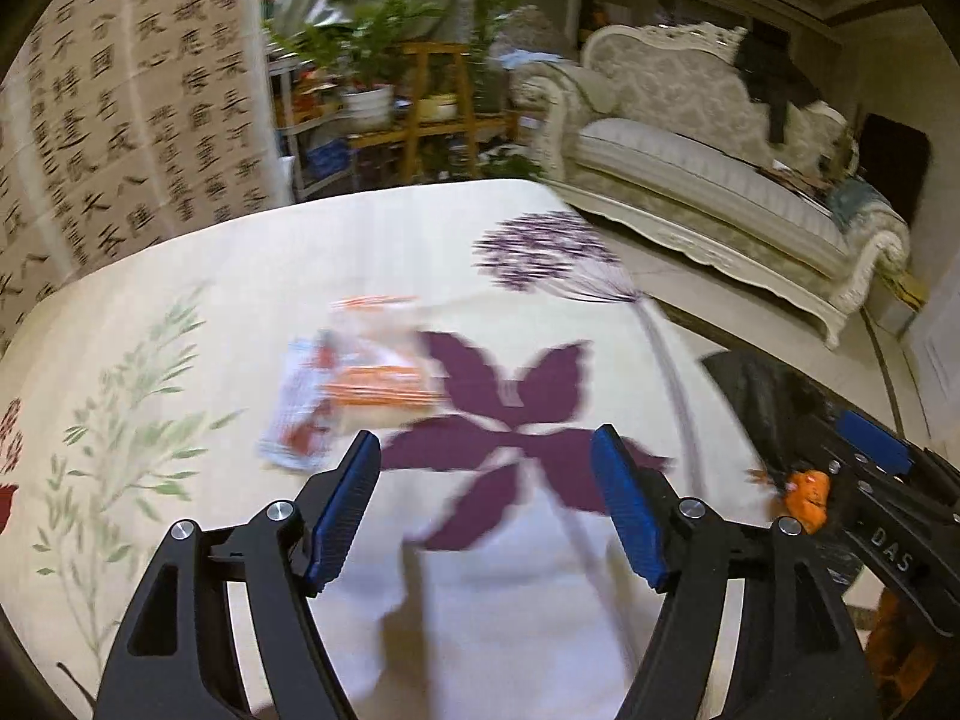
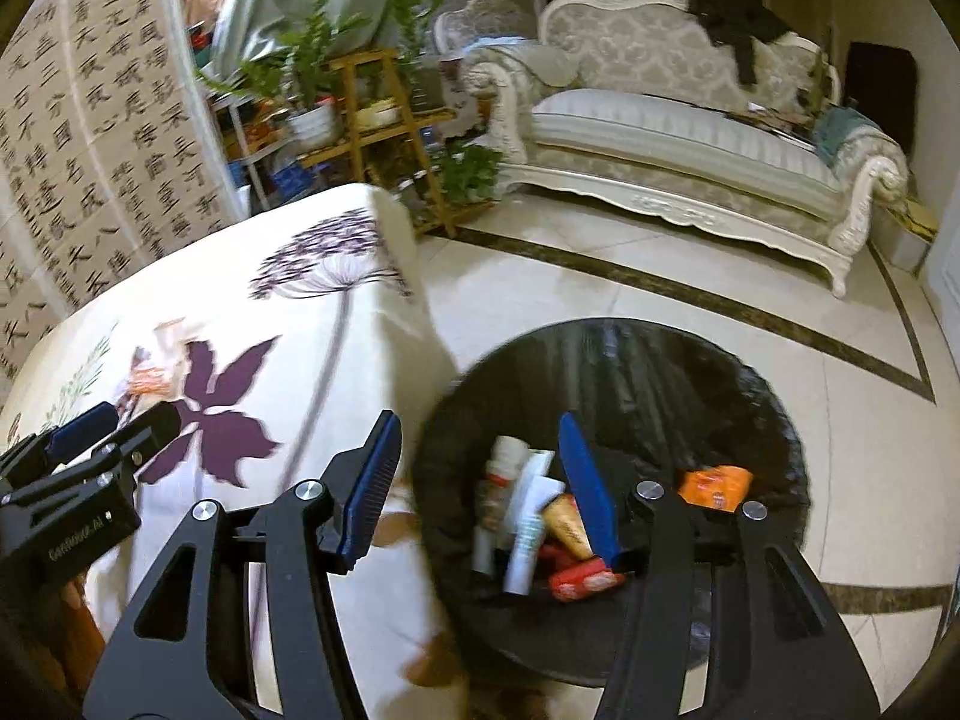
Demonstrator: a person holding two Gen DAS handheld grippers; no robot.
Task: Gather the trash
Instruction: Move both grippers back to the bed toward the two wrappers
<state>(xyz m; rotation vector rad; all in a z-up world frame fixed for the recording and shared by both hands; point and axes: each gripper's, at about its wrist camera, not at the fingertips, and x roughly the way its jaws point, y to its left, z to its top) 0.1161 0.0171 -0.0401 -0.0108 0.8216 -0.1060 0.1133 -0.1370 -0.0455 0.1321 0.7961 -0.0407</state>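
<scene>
Wrapper (image 1: 354, 384) on tablecloth (image 1: 240, 276), untouched

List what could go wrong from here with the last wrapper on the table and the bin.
1. The wrapper lies flat on the loose tablecloth; the open left gripper may pinch cloth along with it.
2. The bin stands beyond the table's edge, so a release made too soon would drop the wrapper on the floor.
3. The right gripper hovers empty over the bin, in the left one's path.
</scene>
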